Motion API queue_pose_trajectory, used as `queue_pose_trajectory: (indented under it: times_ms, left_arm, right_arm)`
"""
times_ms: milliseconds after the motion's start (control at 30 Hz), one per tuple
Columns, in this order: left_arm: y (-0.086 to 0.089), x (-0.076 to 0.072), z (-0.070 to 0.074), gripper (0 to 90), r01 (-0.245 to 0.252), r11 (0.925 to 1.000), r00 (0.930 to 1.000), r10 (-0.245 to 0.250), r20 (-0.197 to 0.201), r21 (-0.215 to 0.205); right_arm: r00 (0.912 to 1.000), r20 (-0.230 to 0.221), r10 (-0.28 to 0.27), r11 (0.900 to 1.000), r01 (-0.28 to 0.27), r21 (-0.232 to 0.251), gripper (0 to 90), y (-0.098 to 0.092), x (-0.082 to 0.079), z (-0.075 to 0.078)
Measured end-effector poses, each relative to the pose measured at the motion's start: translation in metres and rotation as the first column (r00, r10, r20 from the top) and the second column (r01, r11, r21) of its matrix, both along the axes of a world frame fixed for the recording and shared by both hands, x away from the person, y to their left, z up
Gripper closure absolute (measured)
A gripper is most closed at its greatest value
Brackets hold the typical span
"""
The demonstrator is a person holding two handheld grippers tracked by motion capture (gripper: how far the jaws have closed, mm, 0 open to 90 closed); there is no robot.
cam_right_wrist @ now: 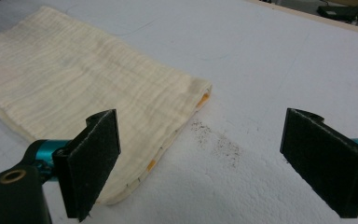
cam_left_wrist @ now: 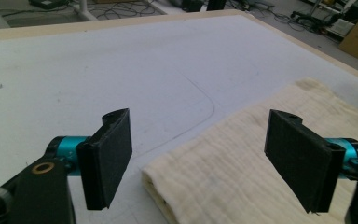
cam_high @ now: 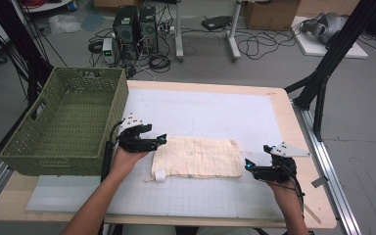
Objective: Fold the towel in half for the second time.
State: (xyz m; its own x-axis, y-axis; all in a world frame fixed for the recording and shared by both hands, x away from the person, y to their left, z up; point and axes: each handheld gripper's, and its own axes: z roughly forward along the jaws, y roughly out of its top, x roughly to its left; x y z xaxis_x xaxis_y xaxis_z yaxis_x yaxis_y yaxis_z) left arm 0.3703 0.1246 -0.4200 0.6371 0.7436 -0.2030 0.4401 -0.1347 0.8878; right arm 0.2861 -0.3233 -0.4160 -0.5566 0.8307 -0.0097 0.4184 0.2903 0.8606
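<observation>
High view: folded cloth (cam_high: 197, 157) lies lengthwise left to right.

A cream-coloured folded rectangle of crinkled woven cloth (cam_high: 197, 156) lies flat on the white gridded mat, near the middle of the table and toward its near edge. Its long sides run left to right. The layers show at the folded left end, and a small white tag sticks out at the near left corner. Small orange marks dot its right edge.
</observation>
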Motion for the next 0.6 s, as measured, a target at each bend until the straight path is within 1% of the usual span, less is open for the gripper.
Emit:
queue_pose_trajectory:
  times_ms: [33, 67, 133, 167, 200, 233, 267, 333, 433, 500, 533, 567, 600]
  left_arm:
    - [-0.001, 0.003, -0.002, 25.0, -0.008, 0.9998, 0.9999, 0.009, -0.012, 0.017]
    - [-0.002, 0.006, -0.004, 26.4, -0.013, 0.9997, 0.9997, 0.013, -0.019, 0.021]
    - [-0.004, 0.011, -0.006, 28.8, -0.021, 0.9990, 0.9994, 0.022, -0.026, 0.038]
    - [-0.005, 0.013, -0.007, 29.8, -0.021, 0.9990, 0.9993, 0.022, -0.031, 0.039]
    - [-0.006, 0.015, -0.007, 31.0, -0.018, 0.9987, 0.9993, 0.019, -0.032, 0.048]
    - [-0.007, 0.017, -0.008, 32.9, -0.009, 0.9982, 0.9990, 0.012, -0.043, 0.059]
    - [-0.008, 0.019, -0.009, 34.9, -0.007, 0.9972, 0.9989, 0.010, -0.046, 0.075]
    - [-0.010, 0.022, -0.013, 37.2, -0.026, 0.9953, 0.9982, 0.031, -0.051, 0.093]
    - [-0.008, 0.026, -0.021, 43.1, -0.030, 0.9910, 0.9950, 0.042, -0.091, 0.131]
    - [-0.008, 0.029, -0.024, 46.2, -0.026, 0.9891, 0.9935, 0.041, -0.106, 0.145]
    - [-0.008, 0.029, -0.026, 47.4, -0.024, 0.9888, 0.9931, 0.040, -0.110, 0.147]
    - [-0.008, 0.030, -0.027, 48.7, -0.019, 0.9871, 0.9930, 0.037, -0.112, 0.159]
    - [-0.009, 0.030, -0.028, 49.3, -0.022, 0.9869, 0.9924, 0.041, -0.116, 0.160]
  right_arm:
    - [1.0000, -0.002, 0.000, 1.000, 0.000, 0.000, 11.3, 0.000, 0.000, 0.000]
    - [1.0000, -0.008, -0.001, 1.000, 0.001, 0.002, 11.3, 0.001, 0.000, 0.000]
    - [1.0000, -0.006, 0.004, 1.000, -0.004, -0.002, 11.3, 0.002, 0.001, -0.001]
    - [0.9999, -0.008, 0.006, 1.000, -0.006, -0.005, 11.3, 0.002, 0.001, -0.001]
    - [0.9999, -0.006, 0.011, 1.000, -0.011, -0.007, 11.3, 0.002, 0.001, -0.001]
    - [0.9999, -0.012, 0.010, 1.000, -0.010, -0.004, 11.3, 0.003, 0.001, -0.001]
    - [0.9999, -0.011, 0.008, 1.000, -0.008, -0.005, 11.3, 0.003, 0.002, -0.002]
    - [0.9998, -0.014, 0.012, 1.000, -0.012, -0.008, 11.3, 0.003, 0.002, -0.002]
    - [0.9998, -0.016, 0.013, 1.000, -0.013, -0.008, 11.3, 0.003, 0.002, -0.002]
    - [0.9998, -0.015, 0.013, 1.000, -0.014, -0.008, 11.3, 0.003, 0.002, -0.002]
    - [0.9998, -0.016, 0.013, 1.000, -0.013, -0.008, 11.3, 0.003, 0.002, -0.002]
    - [0.9998, -0.018, 0.012, 1.000, -0.012, -0.007, 11.3, 0.003, 0.002, -0.002]
    - [0.9998, -0.018, 0.013, 1.000, -0.013, -0.008, 11.3, 0.003, 0.002, -0.002]
